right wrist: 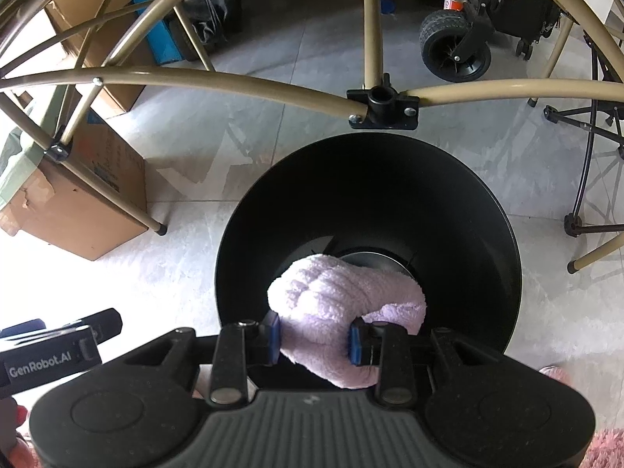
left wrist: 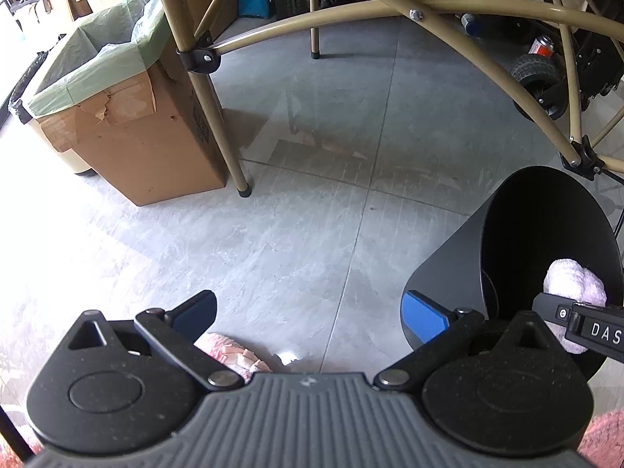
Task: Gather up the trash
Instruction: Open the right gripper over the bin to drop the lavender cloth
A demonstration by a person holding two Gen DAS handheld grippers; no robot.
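My right gripper [right wrist: 314,337] is shut on a fluffy pale pink cloth bundle [right wrist: 335,308] and holds it over the mouth of a round black bin [right wrist: 370,179] on the grey tile floor. In the left wrist view the same bin [left wrist: 460,257] stands at the right, with the pink bundle [left wrist: 573,284] and the right gripper's finger over its opening. My left gripper [left wrist: 312,312] is open and empty above the floor, left of the bin. A pink patterned item [left wrist: 230,353] lies on the floor under its left finger.
A cardboard box lined with a green bag [left wrist: 117,117] stands at the left beside tan metal table legs [left wrist: 218,117]. Tan cross-bars [right wrist: 234,82] run just beyond the bin. A wheeled cart [right wrist: 456,46] and a black stand [right wrist: 585,179] are at the right.
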